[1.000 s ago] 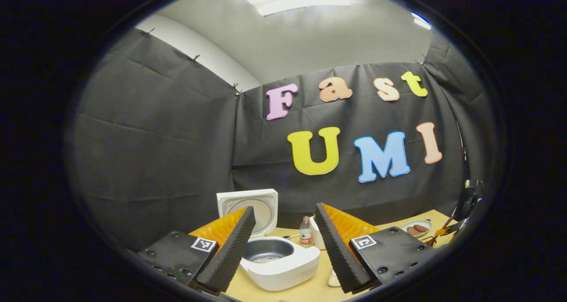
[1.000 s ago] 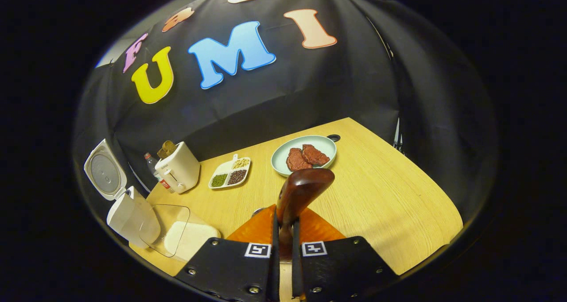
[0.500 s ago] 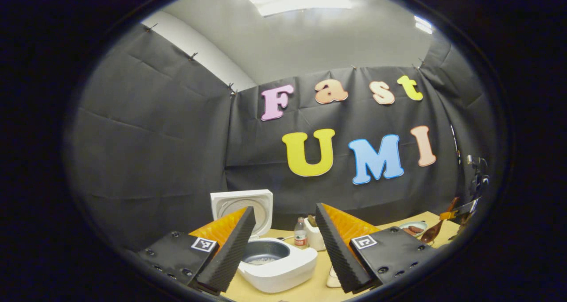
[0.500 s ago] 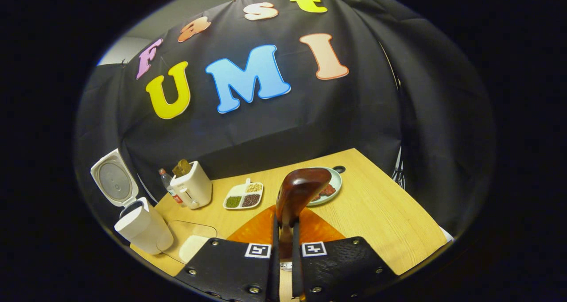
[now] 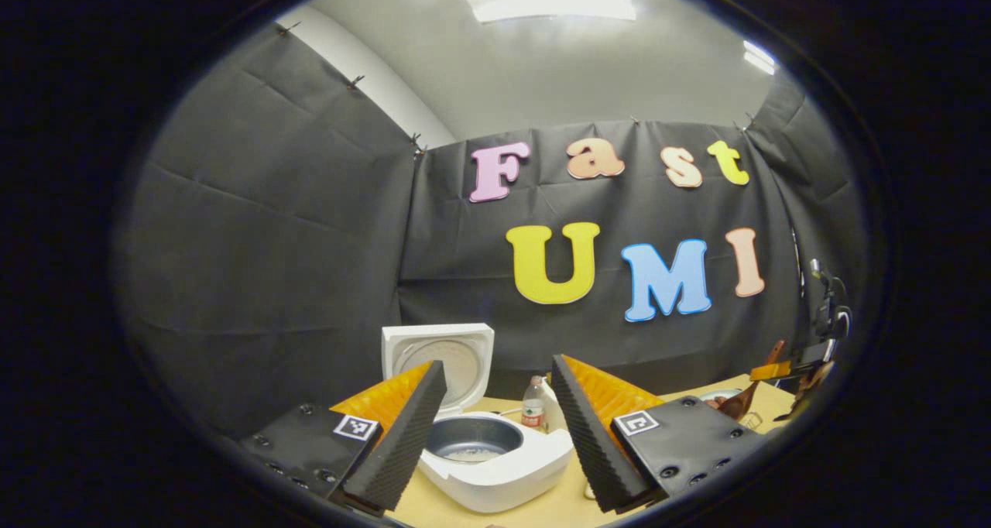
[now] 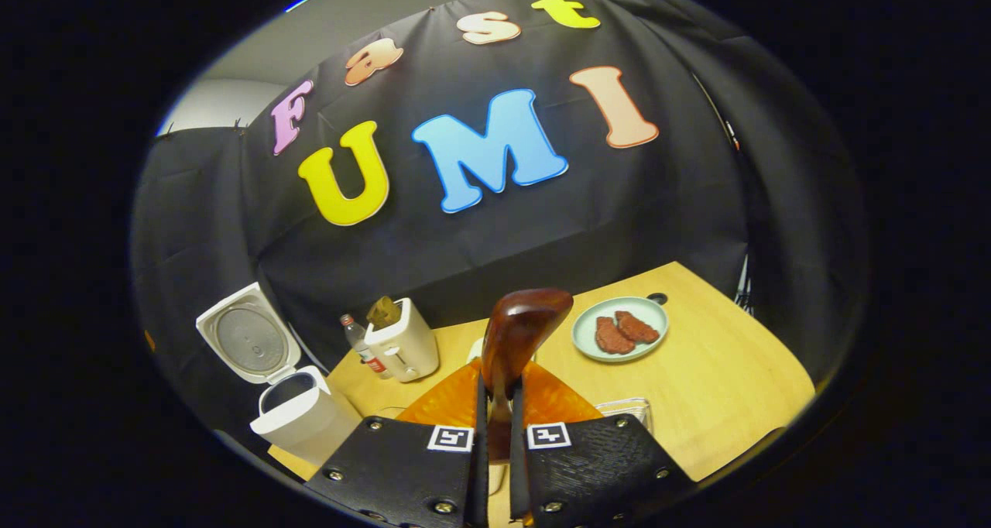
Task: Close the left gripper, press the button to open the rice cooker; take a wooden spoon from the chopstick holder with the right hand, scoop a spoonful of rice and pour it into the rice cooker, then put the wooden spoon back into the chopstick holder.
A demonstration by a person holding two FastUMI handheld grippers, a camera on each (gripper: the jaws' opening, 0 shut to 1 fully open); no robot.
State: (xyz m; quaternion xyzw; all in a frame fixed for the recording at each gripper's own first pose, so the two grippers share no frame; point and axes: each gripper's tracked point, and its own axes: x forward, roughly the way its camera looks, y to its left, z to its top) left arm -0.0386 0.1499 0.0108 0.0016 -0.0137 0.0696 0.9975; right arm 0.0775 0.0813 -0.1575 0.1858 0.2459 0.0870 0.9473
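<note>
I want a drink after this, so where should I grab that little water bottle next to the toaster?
Grip the water bottle around its upper body, just under the cap, coming from the table's open front. It stands upright and slim, so a sideways pinch probably suits it. The toaster sits close on one side and the rice cooker stands on the other.

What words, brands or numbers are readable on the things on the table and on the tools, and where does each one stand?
No text can be read.
Bottle: red label, print too small to read.
Toaster: small marks on the front, too blurred to read.
Square markers: black-and-white patterns, no words or numbers.
Rice cooker: no print that I can make out.
</note>
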